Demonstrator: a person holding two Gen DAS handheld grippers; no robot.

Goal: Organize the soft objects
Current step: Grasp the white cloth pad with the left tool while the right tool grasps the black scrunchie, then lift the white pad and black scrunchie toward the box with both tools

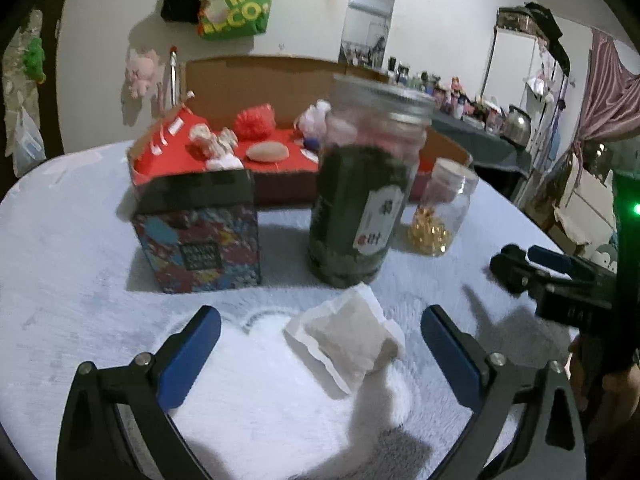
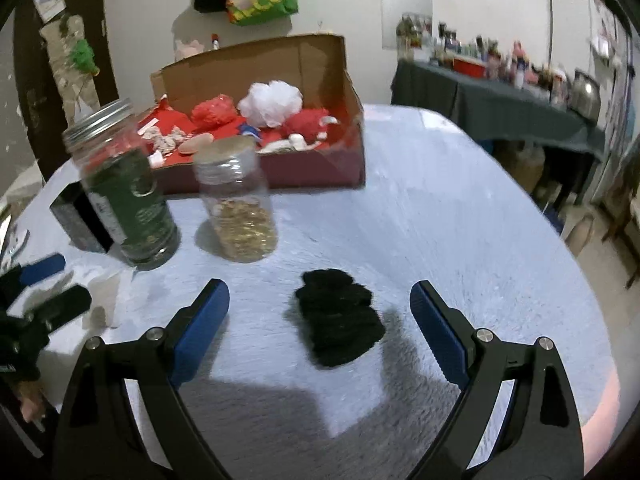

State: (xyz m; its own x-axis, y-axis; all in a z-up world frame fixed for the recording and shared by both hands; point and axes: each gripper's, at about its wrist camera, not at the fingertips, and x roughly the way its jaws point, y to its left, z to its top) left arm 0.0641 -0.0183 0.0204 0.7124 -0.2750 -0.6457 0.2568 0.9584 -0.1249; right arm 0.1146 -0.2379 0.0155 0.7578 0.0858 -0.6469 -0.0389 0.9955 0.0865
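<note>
A white soft pouch (image 1: pixel 345 334) lies on the pale fuzzy table between the fingers of my left gripper (image 1: pixel 320 320), which is open and empty. A black soft fabric piece (image 2: pixel 339 317) lies between the fingers of my right gripper (image 2: pixel 320 294), also open and empty. The cardboard box (image 2: pixel 320 64) at the back holds red, white and pink soft items. The right gripper shows in the left wrist view (image 1: pixel 520 264); the left gripper shows at the left edge of the right wrist view (image 2: pixel 44 284), beside the pouch (image 2: pixel 105 300).
A tall jar of dark green contents (image 1: pixel 360 200) (image 2: pixel 124 188), a smaller jar of golden beads (image 1: pixel 440 212) (image 2: pixel 240 208) and a patterned carton (image 1: pixel 196 232) stand between the grippers and the cardboard box. The table edge curves away at the right (image 2: pixel 540 220).
</note>
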